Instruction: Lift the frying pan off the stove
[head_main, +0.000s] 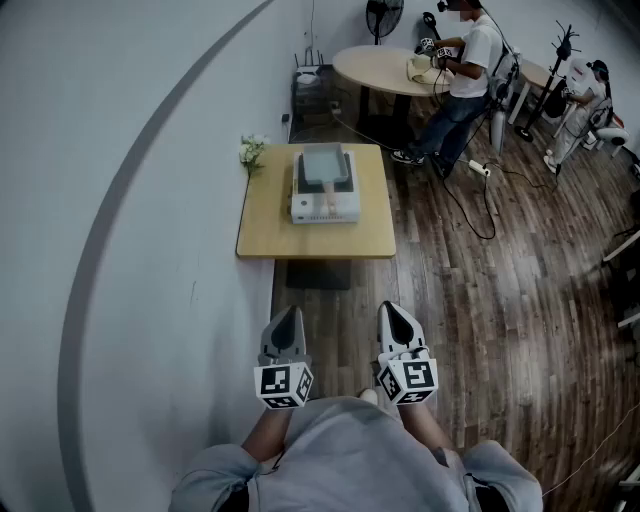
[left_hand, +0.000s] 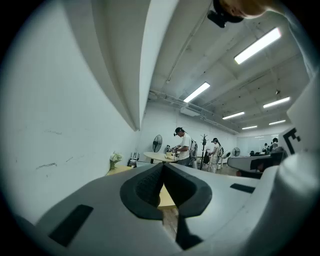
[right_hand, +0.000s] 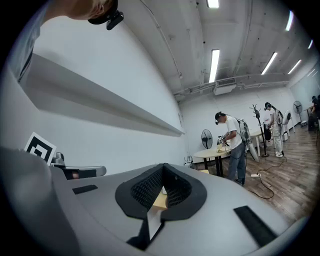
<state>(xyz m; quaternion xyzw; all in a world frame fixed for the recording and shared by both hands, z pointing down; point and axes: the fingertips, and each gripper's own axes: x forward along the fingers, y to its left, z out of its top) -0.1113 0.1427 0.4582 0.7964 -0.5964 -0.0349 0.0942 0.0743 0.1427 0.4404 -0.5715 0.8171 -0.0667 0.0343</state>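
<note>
left tool: clenched, jaws together with nothing between them; held low before the person's body, pointing toward the table.
right tool: likewise clenched and empty, just beside the left one.
floor: dark wooden boards lie between both tools and the table; neither tool is near the pan.
table: small, pale wood, set against the wall.
stove: white portable unit, roughly centred on the table.
frying pan: rectangular, grey, sitting flat on the stove; contents cannot be made out.
handle: straight, lighter in tone, projecting toward the person over the stove's front.
handling, judged: rigid metal, likely moderately heavy, weight sitting beyond the handle; smooth walls offer little purchase.
hold, judged: the handle, close to the pan body to limit droop; second tool could steady the stove.
risk, judged: pan twisting or tipping in a narrow pinch; lift straight up to clear the burner.
</note>
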